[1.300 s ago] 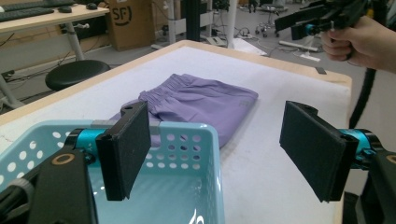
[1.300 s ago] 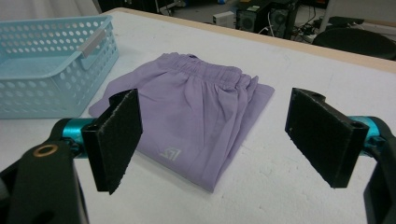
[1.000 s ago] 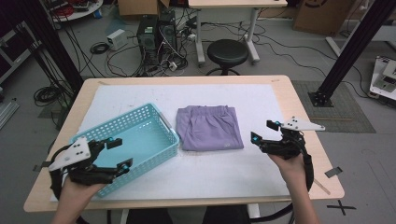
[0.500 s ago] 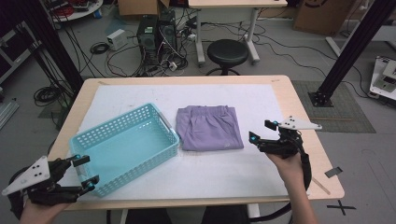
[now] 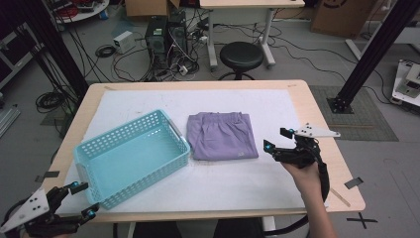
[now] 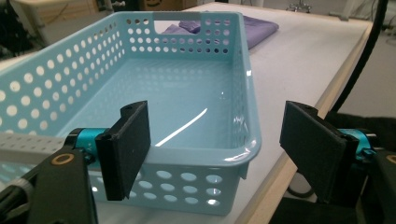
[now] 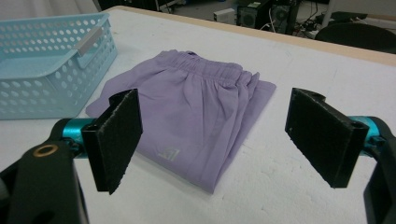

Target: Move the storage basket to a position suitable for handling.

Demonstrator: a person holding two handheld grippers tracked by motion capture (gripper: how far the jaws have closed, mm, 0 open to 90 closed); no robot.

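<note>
White table, folded purple shorts (image 7: 196,112) just ahead of right gripper (image 7: 215,140), jaws apart, empty; soft, light, floppy, likely best pinched at the folded edge.

My left gripper (image 5: 81,201) sits at the bottom-left corner of the high view; the edge cuts off its grey plate and the hand holding it. In the left gripper view, the basket (image 6: 187,93) loses its left wall to the frame edge, and its far wall hides most of the folded purple shorts (image 6: 254,30) behind it. In the right gripper view, the basket (image 7: 51,70) is cropped at the left edge. A small pale mark on the shorts (image 7: 170,154), possibly a logo, is too small to read.
</note>
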